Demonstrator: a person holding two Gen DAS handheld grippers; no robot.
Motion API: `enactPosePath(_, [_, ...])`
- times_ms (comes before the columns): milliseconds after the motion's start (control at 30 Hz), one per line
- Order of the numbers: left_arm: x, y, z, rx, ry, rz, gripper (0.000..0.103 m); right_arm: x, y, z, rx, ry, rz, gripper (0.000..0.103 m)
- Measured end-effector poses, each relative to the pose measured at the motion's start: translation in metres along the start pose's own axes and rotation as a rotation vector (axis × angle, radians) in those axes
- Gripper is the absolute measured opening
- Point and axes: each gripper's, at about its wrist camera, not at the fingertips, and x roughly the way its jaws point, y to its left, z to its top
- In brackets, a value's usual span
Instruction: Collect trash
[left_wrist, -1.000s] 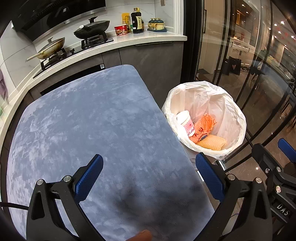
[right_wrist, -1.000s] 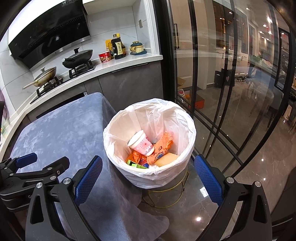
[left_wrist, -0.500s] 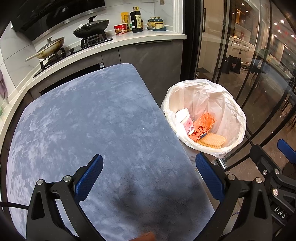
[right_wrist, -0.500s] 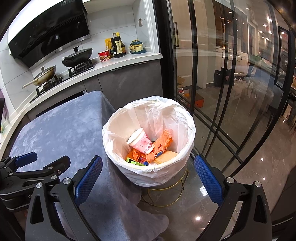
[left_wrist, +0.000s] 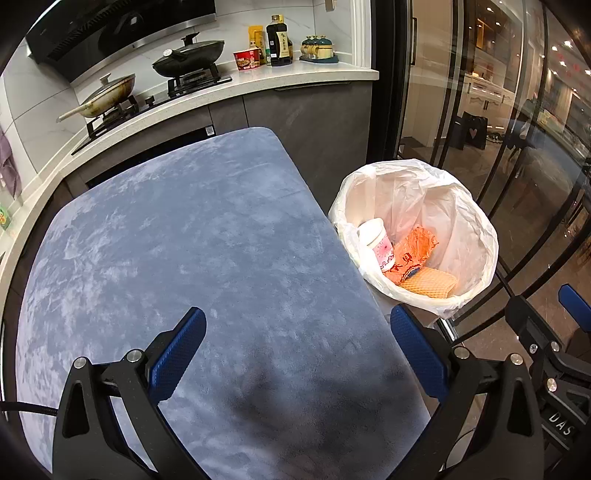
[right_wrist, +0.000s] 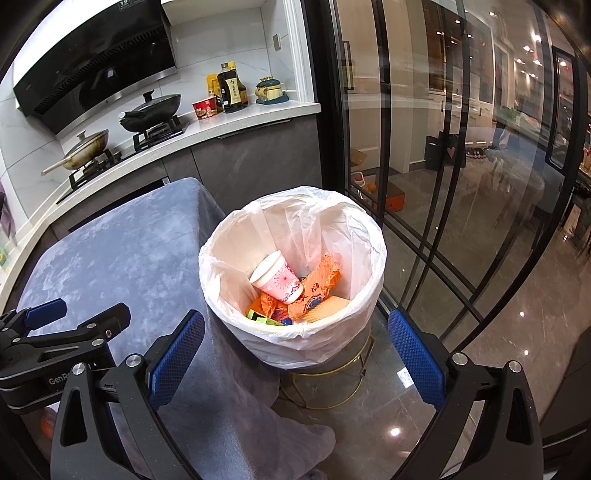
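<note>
Blue-grey tablecloth (left_wrist: 192, 258) beside lined bin (right_wrist: 258, 332), kitchen counter (left_wrist: 295, 75) behind; both grippers spread, unladen.

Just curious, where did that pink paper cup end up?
The pink paper cup lies tilted inside the white-lined trash bin, on its table side, resting on the orange wrapper.

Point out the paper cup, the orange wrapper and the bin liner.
paper cup (right_wrist: 282, 282), right wrist view, on its pink printed side.
orange wrapper (right_wrist: 325, 277), right wrist view, on its crumpled upper part.
bin liner (right_wrist: 295, 343), right wrist view, on its near outer wall.
</note>
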Motion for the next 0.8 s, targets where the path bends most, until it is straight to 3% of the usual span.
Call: enactPosePath(800, [0.0034,-0.0014,0.0000,0.009,0.015,-0.012,0.095,0.0035,-0.0025,-0.0017,0.003,0.003,-0.002,0.096])
